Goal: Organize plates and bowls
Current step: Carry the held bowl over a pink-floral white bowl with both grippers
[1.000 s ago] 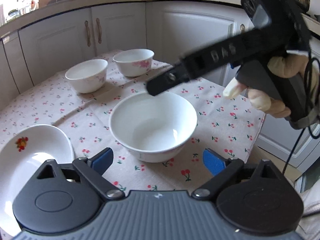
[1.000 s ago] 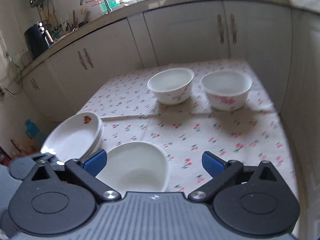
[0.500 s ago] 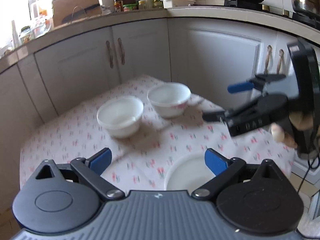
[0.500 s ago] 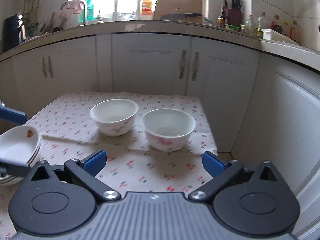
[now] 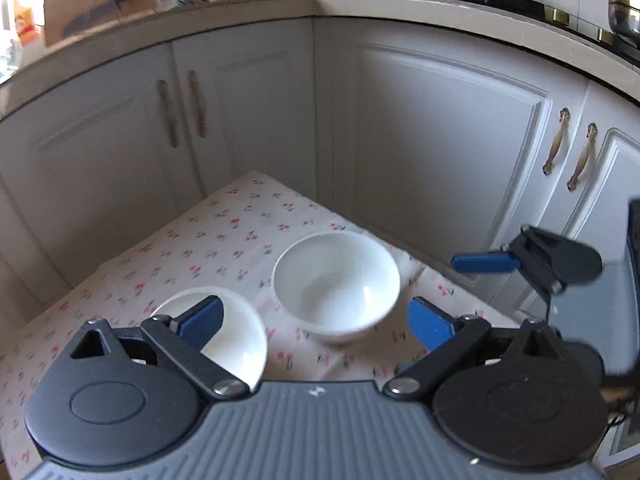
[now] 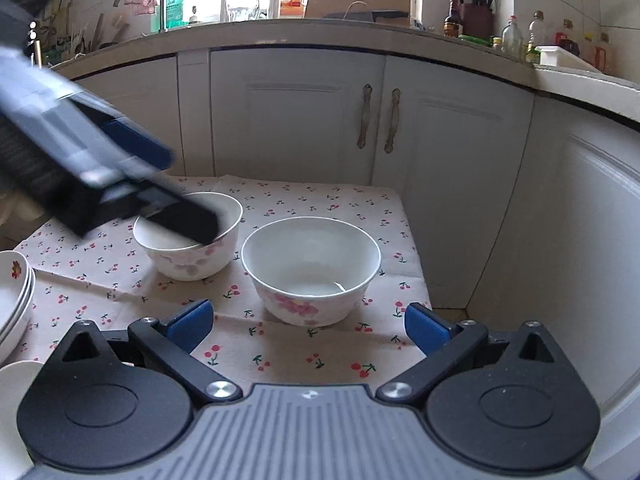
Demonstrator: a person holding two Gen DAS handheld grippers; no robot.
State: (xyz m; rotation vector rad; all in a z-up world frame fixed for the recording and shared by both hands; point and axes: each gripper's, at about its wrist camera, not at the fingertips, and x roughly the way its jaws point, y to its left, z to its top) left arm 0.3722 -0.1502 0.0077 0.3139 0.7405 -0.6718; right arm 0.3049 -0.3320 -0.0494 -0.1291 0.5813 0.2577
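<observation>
The left tool (image 5: 314, 316) is released and grasps nothing, its jaws easing closed a little; the right tool (image 6: 308, 326) is likewise released and bare. Both floral bowls sit on the cherry-cloth desk (image 6: 320, 196): the nearer bowl (image 6: 311, 270) at 12 o'clock of the right tool, the farther bowl (image 6: 192, 246) at 11, under the left tool's tip. The stacked plates (image 6: 14, 296) lie at 9. To nest them well, pinch one rim squarely, lift clear, then lower gently.
</observation>
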